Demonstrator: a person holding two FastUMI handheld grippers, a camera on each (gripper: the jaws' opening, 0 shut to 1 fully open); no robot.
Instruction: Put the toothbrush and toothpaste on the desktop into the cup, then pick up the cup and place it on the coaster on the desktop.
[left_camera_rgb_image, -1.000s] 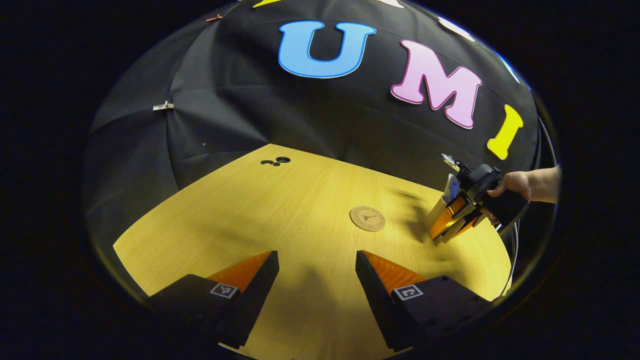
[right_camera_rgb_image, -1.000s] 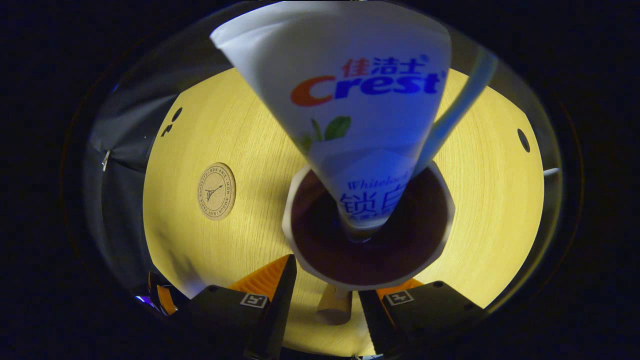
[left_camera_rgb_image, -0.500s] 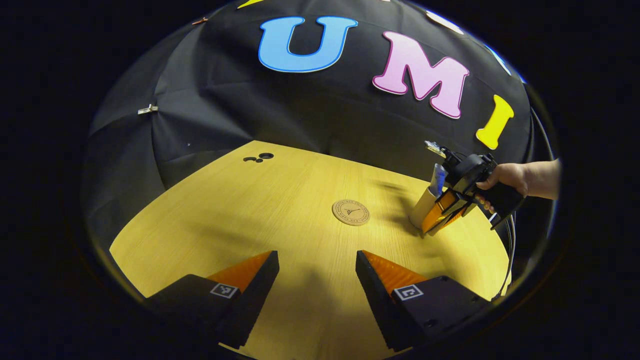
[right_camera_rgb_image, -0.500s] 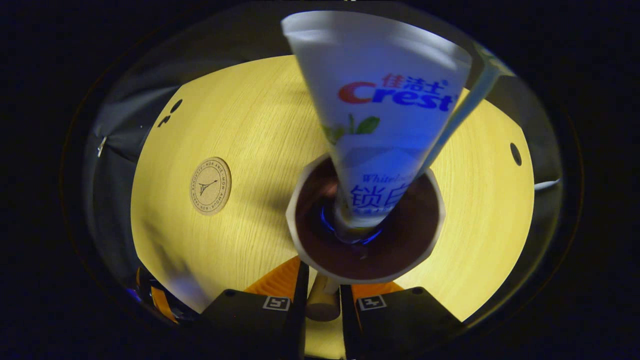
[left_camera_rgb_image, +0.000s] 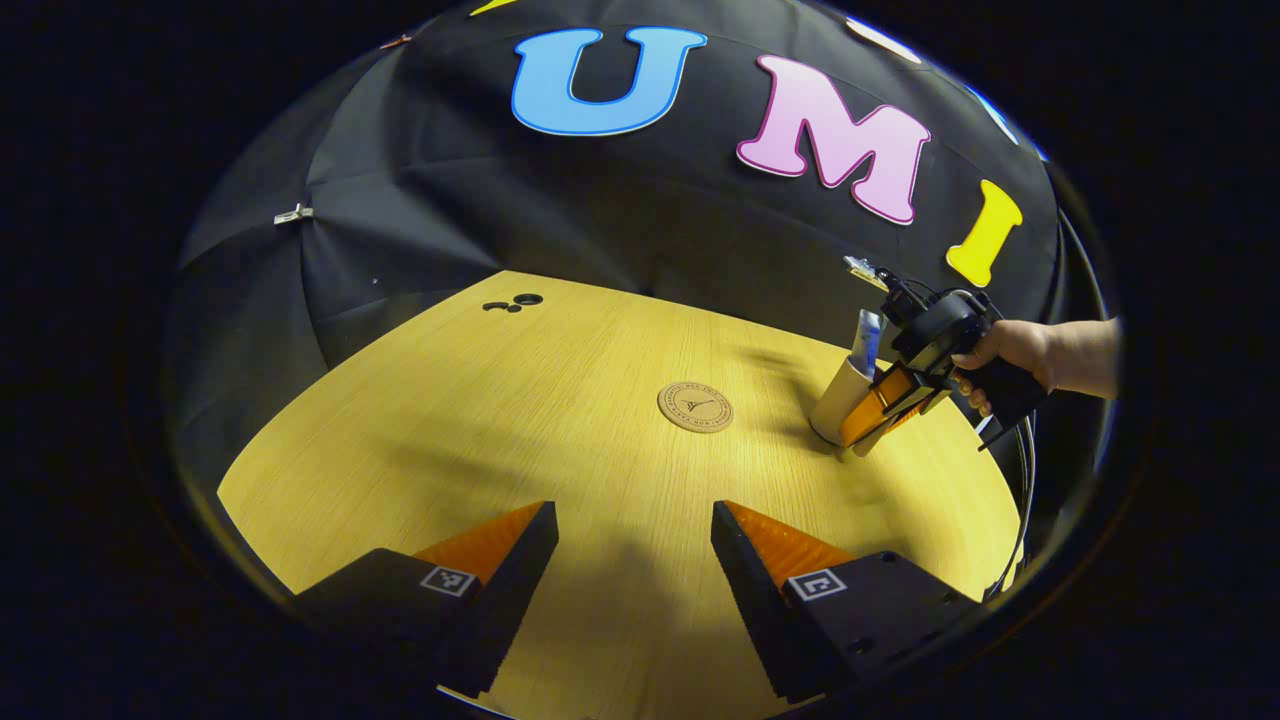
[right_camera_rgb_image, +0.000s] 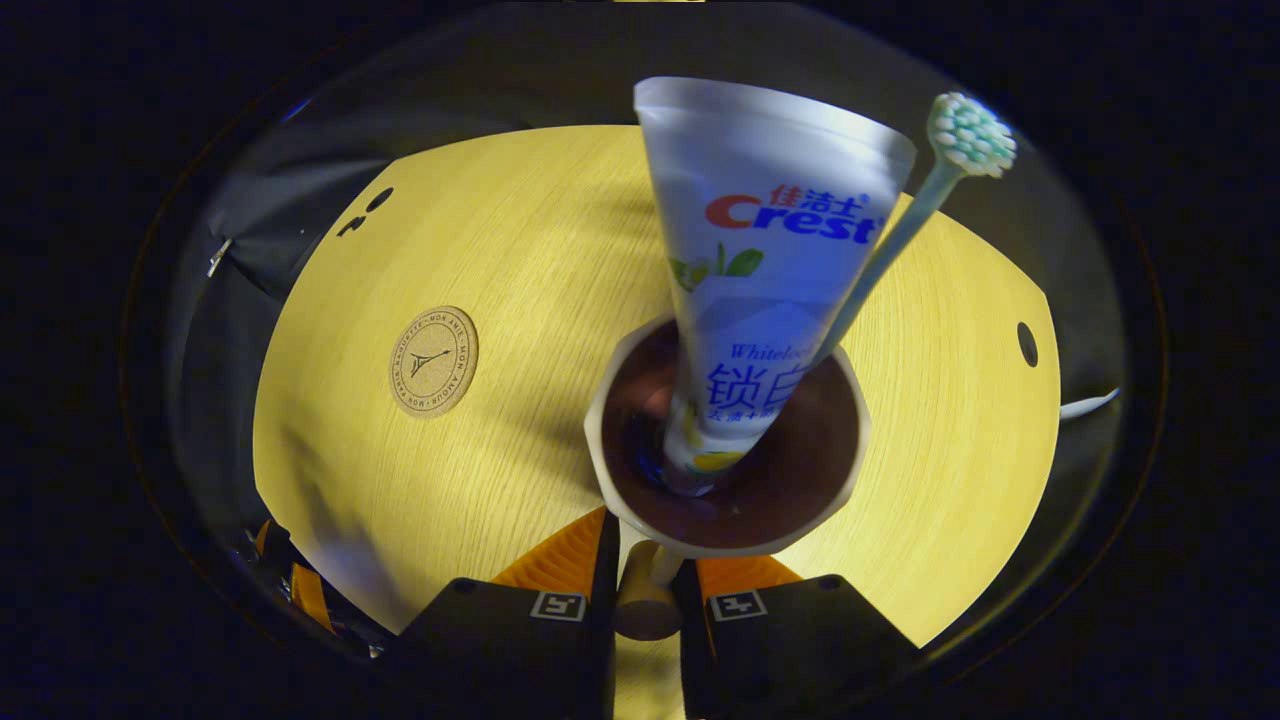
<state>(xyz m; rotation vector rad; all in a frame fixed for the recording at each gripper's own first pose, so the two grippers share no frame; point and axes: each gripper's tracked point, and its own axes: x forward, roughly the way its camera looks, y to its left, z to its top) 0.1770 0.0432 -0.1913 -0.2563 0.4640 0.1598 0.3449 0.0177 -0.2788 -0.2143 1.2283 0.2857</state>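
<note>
A pale cup (right_camera_rgb_image: 600, 440) with a dark inside stands on the wooden table (right_camera_rgb_image: 520, 260), leaning a little in the left gripper view. A white toothpaste tube (right_camera_rgb_image: 770, 270) and a light toothbrush (right_camera_rgb_image: 968, 135) stick up out of it. My right gripper (right_camera_rgb_image: 645, 570) is shut on the cup's small wooden handle (right_camera_rgb_image: 640, 610). A round cork coaster (right_camera_rgb_image: 433, 360) lies to the cup's left, apart from it. In the left gripper view, the coaster (left_camera_rgb_image: 695, 407) sits mid-table, with the cup (left_camera_rgb_image: 835, 405) and right gripper (left_camera_rgb_image: 865, 425) to its right. My left gripper (left_camera_rgb_image: 635, 540) hovers open over the near table, with nothing between its fingers.
A person's hand (left_camera_rgb_image: 1010, 345) holds the right gripper at the table's right side. Small dark holes (left_camera_rgb_image: 515, 300) mark the far left of the table, and another hole (right_camera_rgb_image: 1027, 343) lies near the right edge. Black cloth walls the table behind.
My right gripper's fingers have closed onto the cup's handle. The toothbrush head has come into the right gripper view. My left gripper stays open.
</note>
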